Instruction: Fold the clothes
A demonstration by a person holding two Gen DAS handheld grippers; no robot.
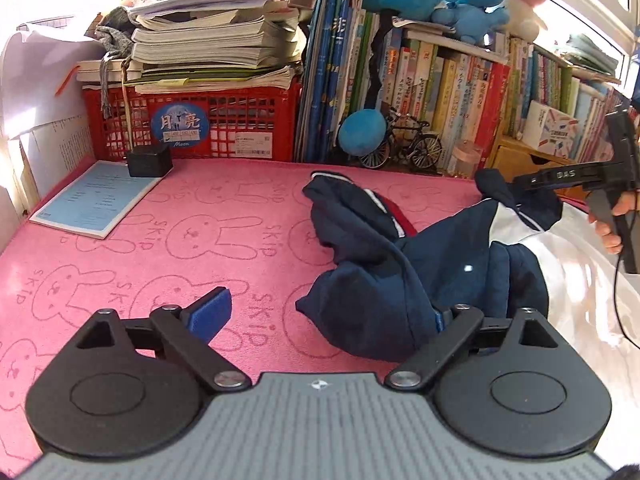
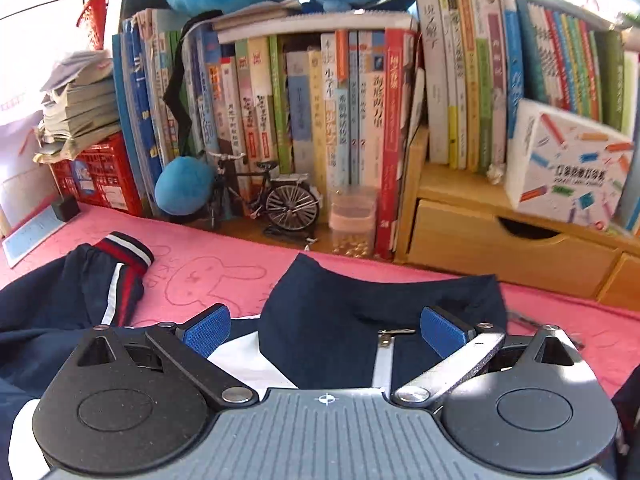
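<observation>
A navy and white zip jacket lies crumpled on the pink rabbit-print mat. Its sleeve with a red, white and navy striped cuff stretches to the left. My left gripper is open; its left pad is free and its right pad is hidden under the navy fabric. My right gripper is open and hovers over the jacket's navy collar, with the zip pull between its pads. The right gripper also shows in the left wrist view, at the jacket's far right end.
A red crate with stacked books, a row of upright books, a model bicycle, a wooden drawer unit and blue plush toys line the back. A blue booklet and a black box lie at the mat's far left.
</observation>
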